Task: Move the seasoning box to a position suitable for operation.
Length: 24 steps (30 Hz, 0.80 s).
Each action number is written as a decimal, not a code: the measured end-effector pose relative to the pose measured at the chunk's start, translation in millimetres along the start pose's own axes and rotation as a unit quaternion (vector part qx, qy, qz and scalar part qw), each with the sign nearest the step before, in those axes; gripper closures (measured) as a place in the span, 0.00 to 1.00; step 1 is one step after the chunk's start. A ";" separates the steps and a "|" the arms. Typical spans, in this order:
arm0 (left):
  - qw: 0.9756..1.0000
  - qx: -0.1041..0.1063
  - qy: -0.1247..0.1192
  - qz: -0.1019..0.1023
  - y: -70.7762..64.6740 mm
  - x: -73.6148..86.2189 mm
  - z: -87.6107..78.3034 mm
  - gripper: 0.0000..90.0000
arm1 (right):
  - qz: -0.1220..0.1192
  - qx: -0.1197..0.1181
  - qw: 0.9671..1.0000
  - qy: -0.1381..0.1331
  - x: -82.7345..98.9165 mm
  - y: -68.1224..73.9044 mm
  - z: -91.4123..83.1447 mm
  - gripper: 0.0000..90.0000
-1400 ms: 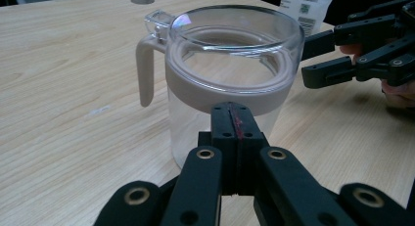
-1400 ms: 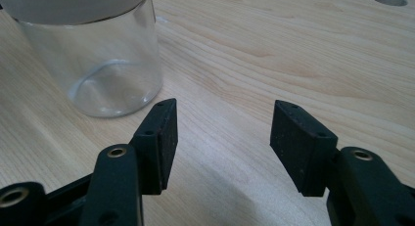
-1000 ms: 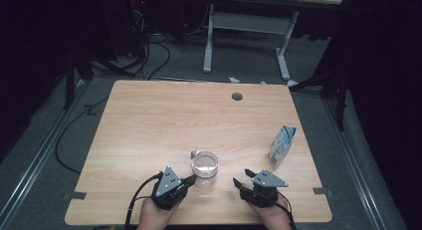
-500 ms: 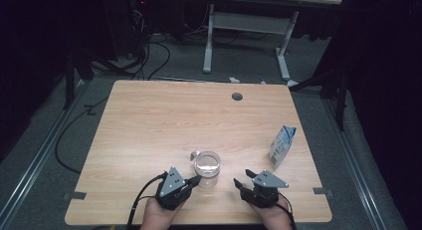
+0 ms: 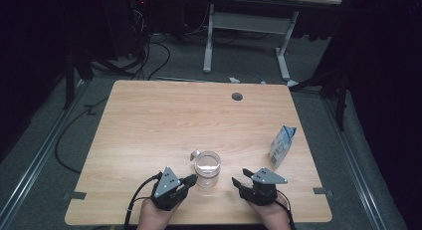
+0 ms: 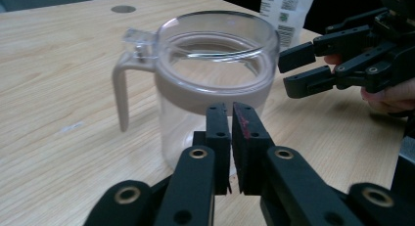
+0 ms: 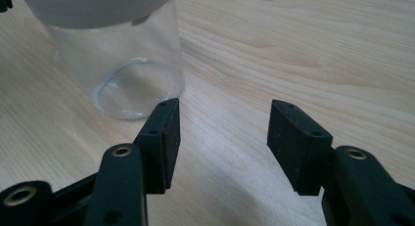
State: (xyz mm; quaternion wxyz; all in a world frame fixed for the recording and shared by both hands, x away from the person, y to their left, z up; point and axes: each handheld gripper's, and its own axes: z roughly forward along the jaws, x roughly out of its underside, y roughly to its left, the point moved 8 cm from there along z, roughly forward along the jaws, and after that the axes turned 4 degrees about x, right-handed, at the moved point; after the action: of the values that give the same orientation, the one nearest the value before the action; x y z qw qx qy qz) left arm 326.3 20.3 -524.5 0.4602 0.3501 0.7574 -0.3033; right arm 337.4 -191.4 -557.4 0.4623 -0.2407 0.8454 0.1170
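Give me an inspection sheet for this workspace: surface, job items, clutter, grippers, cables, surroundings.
Surface: wooden table, bare wood, round grommet hole near far edge.
Job's things: clear jug with grey band and handle, upright, looks empty.
Clutter: white carton standing at right.
Grippers: left gripper jaws just opening, a narrow gap, nothing between them, close to the jug; right gripper open, holding nothing.
Cables: one trails from each gripper; more on the floor behind.
Surroundings: dark room, second table frame beyond.
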 end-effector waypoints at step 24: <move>0.997 -0.065 -0.005 -0.050 58.7 2.1 -22.3 0.86 | -0.017 0.011 1.000 -0.005 -13.8 14.6 14.8 0.64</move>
State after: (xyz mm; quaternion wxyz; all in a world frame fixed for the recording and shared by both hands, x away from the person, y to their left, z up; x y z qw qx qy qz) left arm 362.2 71.8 -525.7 0.4701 0.2792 0.7897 -0.2781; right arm 346.9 -168.5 -554.2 0.4711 -0.2491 0.8401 0.1010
